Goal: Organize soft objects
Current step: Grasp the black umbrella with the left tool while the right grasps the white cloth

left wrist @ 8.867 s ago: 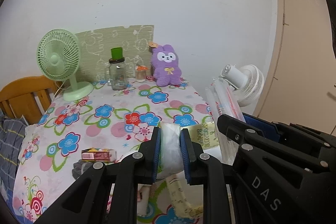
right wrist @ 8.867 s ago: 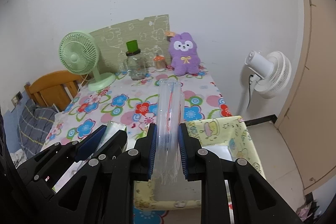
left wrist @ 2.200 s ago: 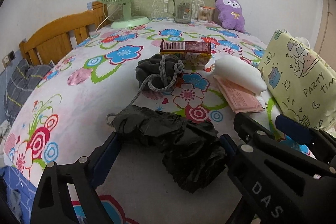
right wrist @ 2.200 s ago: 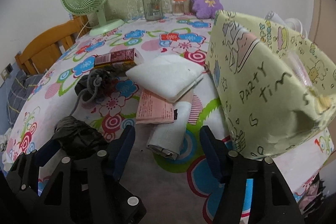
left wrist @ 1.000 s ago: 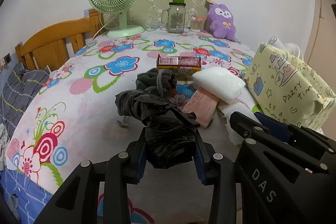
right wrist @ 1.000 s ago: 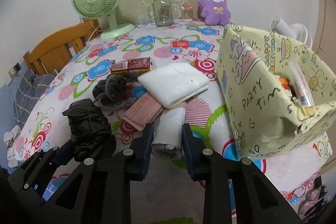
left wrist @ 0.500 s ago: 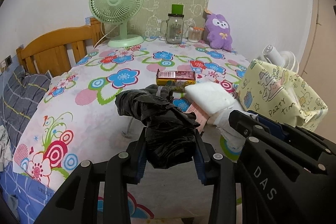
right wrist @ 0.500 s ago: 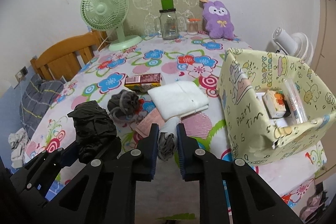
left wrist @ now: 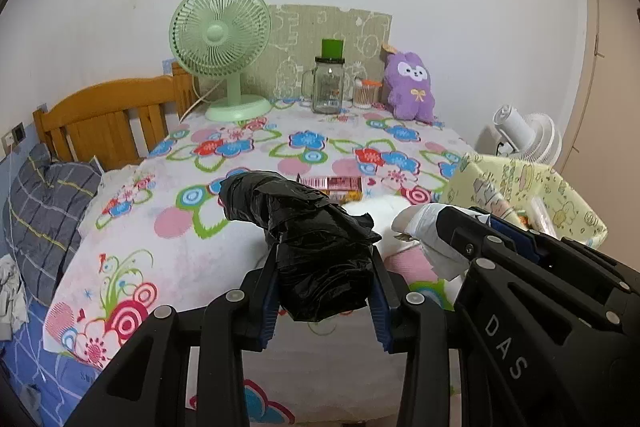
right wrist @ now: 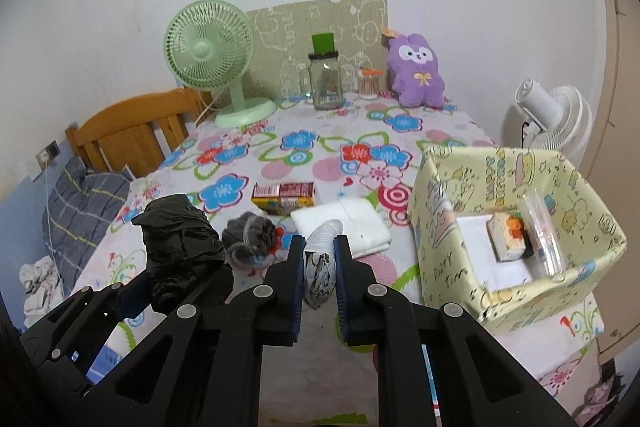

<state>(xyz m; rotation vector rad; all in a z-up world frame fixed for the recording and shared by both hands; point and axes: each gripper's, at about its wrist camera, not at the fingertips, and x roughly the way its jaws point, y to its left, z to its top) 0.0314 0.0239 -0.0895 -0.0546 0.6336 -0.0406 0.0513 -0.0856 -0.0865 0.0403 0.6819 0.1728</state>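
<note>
Left wrist view: left claw (left wrist: 325,281) clamps a crumpled black bag (left wrist: 316,243) above the desk (left wrist: 192,239); right claw (right wrist: 319,277) pinches a white plastic roll (right wrist: 318,267), yellow box (right wrist: 444,267) to its right.

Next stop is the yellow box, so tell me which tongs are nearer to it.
Right. The right tongs, shut on a white bag, sit just left of the yellow box. The left tongs, holding a black bag, are farther left.

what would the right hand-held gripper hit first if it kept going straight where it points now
Probably the folded white cloth on the table, just beyond the white roll the right hand-held gripper holds; depth is unclear.
</note>
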